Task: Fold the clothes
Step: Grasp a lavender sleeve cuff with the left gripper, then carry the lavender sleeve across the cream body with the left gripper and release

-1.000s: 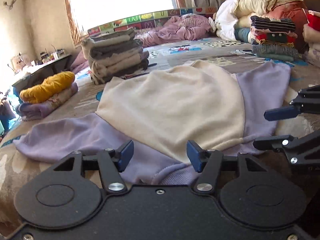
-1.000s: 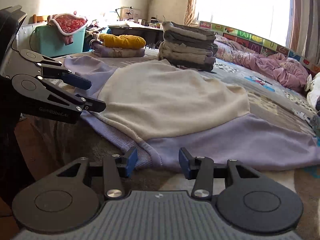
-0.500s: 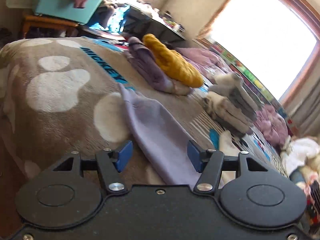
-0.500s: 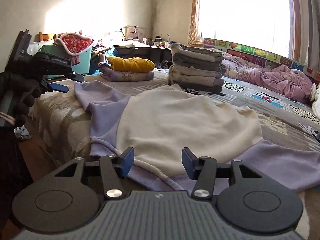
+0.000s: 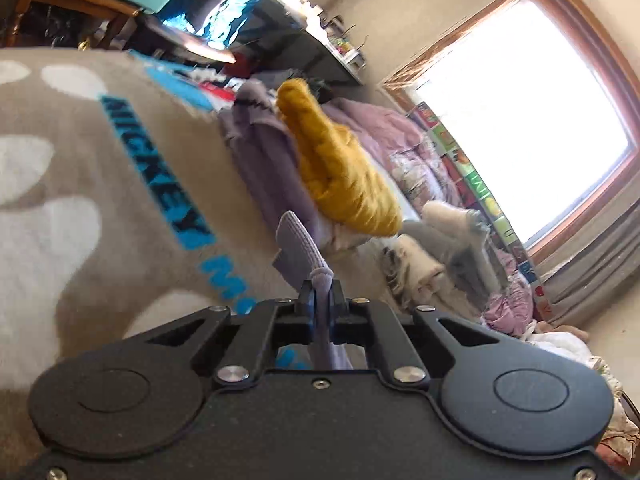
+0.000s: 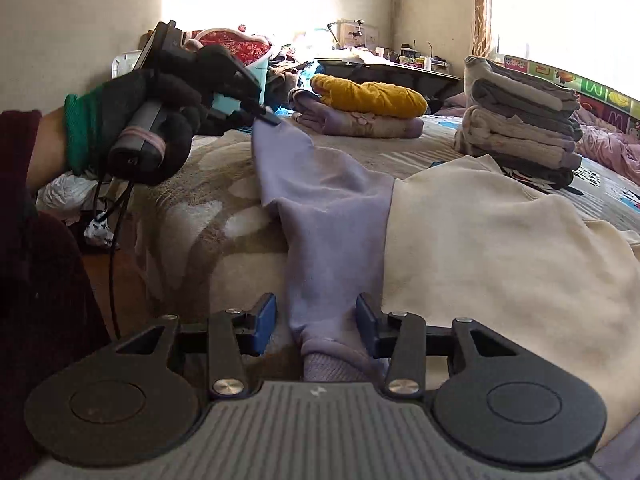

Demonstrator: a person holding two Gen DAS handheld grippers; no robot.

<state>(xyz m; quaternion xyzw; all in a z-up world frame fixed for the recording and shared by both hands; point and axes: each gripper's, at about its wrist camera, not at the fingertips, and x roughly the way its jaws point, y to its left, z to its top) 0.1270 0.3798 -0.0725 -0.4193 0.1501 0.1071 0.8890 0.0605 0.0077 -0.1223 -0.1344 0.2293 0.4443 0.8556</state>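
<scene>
A cream sweatshirt (image 6: 500, 240) with lilac sleeves lies spread on the bed. My left gripper (image 5: 320, 300) is shut on the ribbed cuff of the left sleeve (image 5: 298, 242), which sticks up between its blue pads. In the right wrist view that same left gripper (image 6: 266, 116), held by a gloved hand (image 6: 140, 120), pinches the sleeve end above the blanket. My right gripper (image 6: 316, 322) is open, and the lilac sleeve (image 6: 328, 216) runs down between its pads with the waistband rib just under them.
A tan Mickey blanket (image 5: 100, 200) covers the bed. A mustard sweater on folded lilac clothes (image 6: 368, 98) and a tall grey and cream folded stack (image 6: 520, 120) stand behind. Dark desk (image 6: 384, 70) and teal bin at the back, bed edge and floor at left.
My left gripper has shut on the sleeve cuff and lifted it off the blanket. My right gripper has shifted left toward the sleeve and stays open.
</scene>
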